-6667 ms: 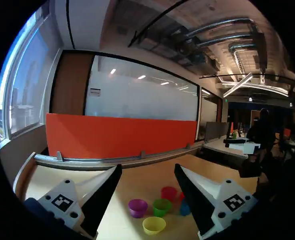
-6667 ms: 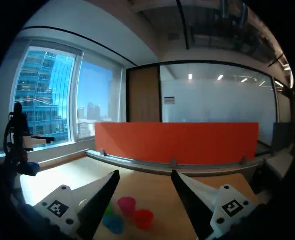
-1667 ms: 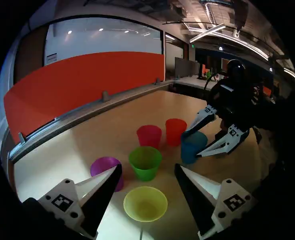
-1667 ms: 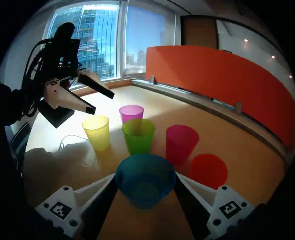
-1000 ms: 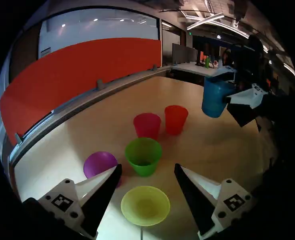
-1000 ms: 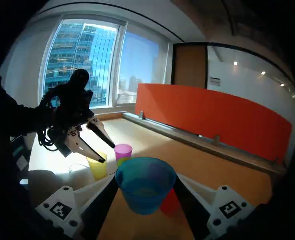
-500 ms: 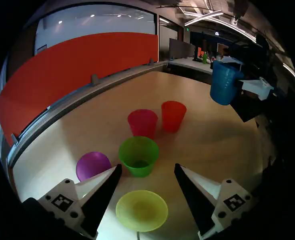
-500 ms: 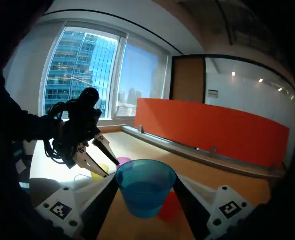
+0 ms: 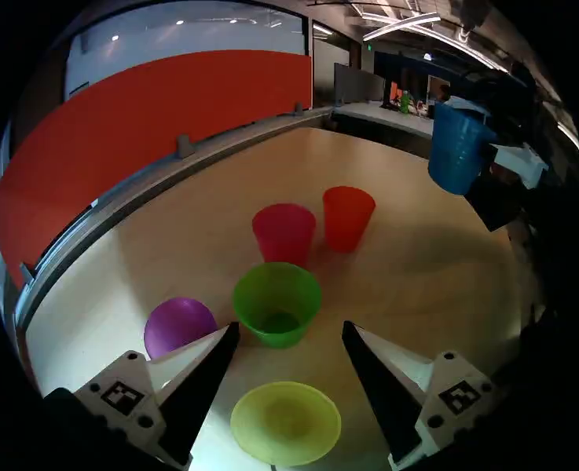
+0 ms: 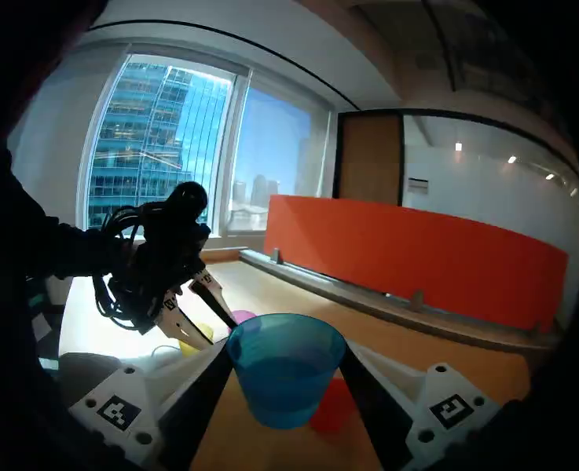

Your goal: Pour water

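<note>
While the right gripper pinched the blue cup, water inside, it hung clear above the table. The left gripper sat spread wide over the yellow cup.

Six cups show: blue cup, red cup, pink cup, green cup, purple cup, yellow cup.

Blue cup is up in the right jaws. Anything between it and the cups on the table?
Nothing visible. The blue cup hangs in open air beside the cluster. The red cup is nearest, then the pink cup and green cup. The left gripper sits by the yellow cup, off that path.
</note>
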